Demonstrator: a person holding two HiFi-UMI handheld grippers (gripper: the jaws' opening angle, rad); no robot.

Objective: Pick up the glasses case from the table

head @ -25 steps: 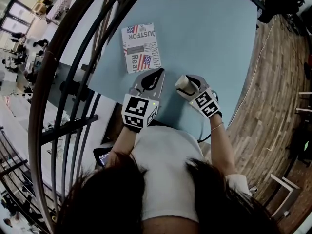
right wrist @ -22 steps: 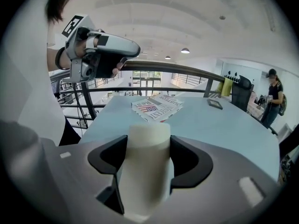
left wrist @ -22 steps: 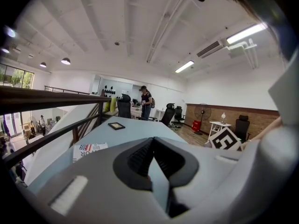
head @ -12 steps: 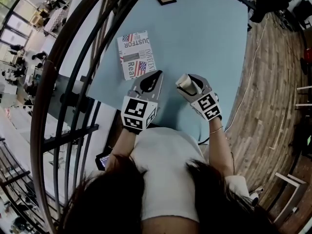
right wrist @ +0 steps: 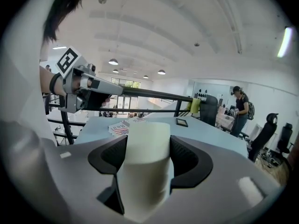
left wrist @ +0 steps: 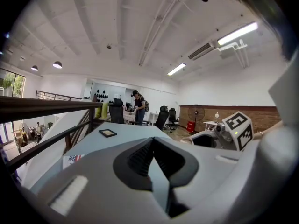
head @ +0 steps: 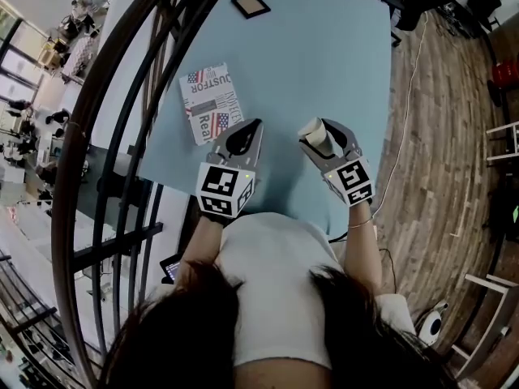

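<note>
The glasses case (head: 315,136) is a cream, rounded case, and my right gripper (head: 322,130) is shut on it above the near edge of the light blue table (head: 324,55). In the right gripper view the case (right wrist: 147,167) fills the gap between the dark pads (right wrist: 187,160) and stands out past my right gripper (right wrist: 148,139). My left gripper (head: 248,130) hovers beside it to the left, shut with nothing in it. In the left gripper view the tips of my left gripper (left wrist: 153,141) meet.
A magazine with flag print (head: 209,102) lies on the table's left part, just beyond the left gripper. A small dark-framed square (head: 250,5) lies at the far side. A dark metal railing (head: 122,96) runs along the table's left. Wooden floor (head: 438,136) lies to the right.
My right gripper has risen with the case held in it and tipped nearer to level. My left gripper has lifted a little. The magazine has kept its place on the table.
</note>
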